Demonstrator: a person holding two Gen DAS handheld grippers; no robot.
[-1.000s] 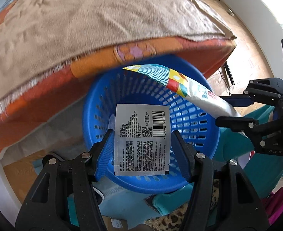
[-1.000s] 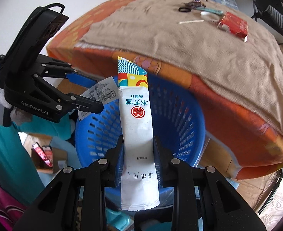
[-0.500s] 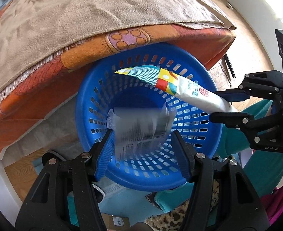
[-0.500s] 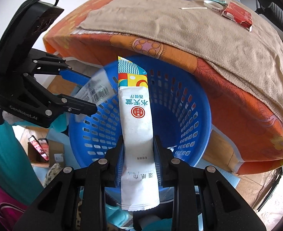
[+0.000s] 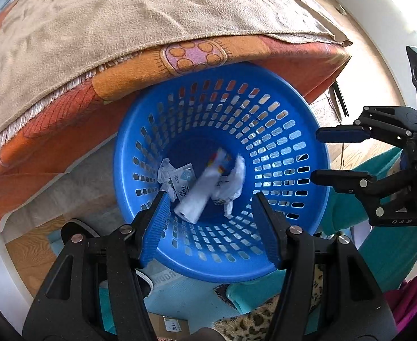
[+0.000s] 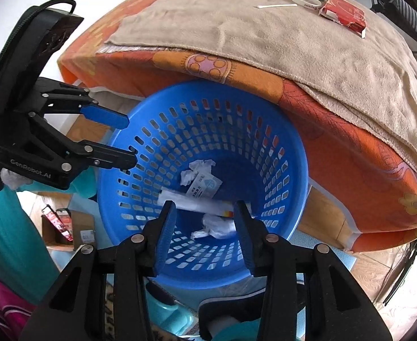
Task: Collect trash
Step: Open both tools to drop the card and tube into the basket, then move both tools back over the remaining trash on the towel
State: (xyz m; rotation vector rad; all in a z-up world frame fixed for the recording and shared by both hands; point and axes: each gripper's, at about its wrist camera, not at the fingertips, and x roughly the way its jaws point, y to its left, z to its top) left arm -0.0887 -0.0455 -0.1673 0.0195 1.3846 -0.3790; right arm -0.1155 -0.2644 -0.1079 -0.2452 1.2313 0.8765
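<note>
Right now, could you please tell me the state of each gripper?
Left gripper: open, holding nothing, above the blue basket.
Right gripper: open, holding nothing, above the same basket.

Open basket (image 5: pixel 316 153) mouth, bed (image 5: pixel 293 65) edge overhanging

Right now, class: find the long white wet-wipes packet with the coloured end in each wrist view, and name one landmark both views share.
Left wrist view: the wet-wipes packet lies slanted on the basket floor, just above the left gripper.
Right wrist view: the packet lies crosswise between the right gripper's fingers.
Shared landmark: the blue basket.
</note>
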